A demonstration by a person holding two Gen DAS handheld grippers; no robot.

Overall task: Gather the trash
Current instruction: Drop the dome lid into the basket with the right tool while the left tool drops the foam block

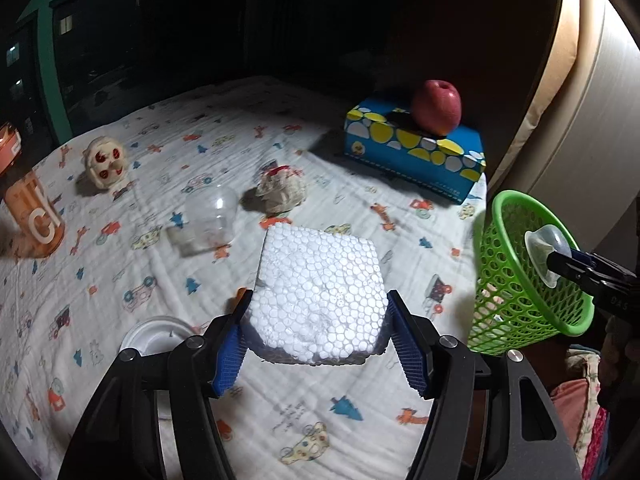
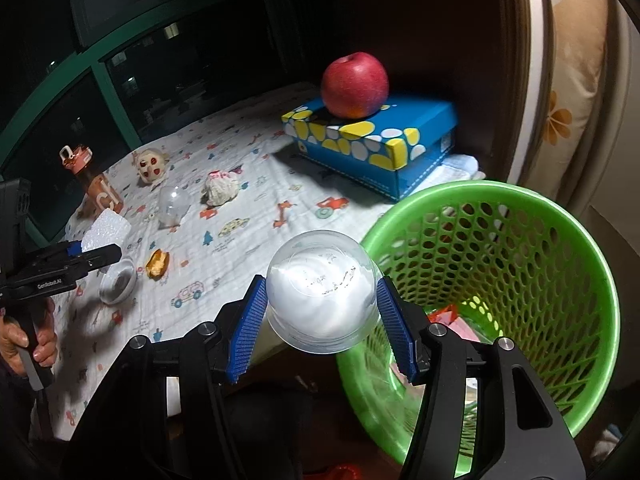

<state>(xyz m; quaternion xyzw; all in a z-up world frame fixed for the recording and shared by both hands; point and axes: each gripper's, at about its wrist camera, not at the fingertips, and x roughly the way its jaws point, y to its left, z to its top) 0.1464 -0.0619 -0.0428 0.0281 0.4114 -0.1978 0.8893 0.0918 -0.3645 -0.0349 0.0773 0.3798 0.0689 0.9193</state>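
Mid-collection, both claws loaded. Left gripper (image 1: 320, 328) is clamped on a white foam block (image 1: 320, 292), lifted clear of the printed sheet (image 1: 120, 280), well left of the green basket (image 1: 520, 280). Right gripper (image 2: 320, 316) is pinching a clear plastic cup (image 2: 322, 292) with white residue, just beside the basket's (image 2: 520, 280) rim on its left side, not yet over the opening.

Judgement: step in hand is the drop-off. The next move calls for the cup to go over the basket mouth before release, then the foam.

Left of the basket on the sheet: crumpled wrapper (image 1: 280, 190), clear dome (image 1: 208, 220), white lid (image 1: 156, 336). Tissue box (image 1: 416, 152) and apple (image 1: 436, 106) behind the basket look like keepers.
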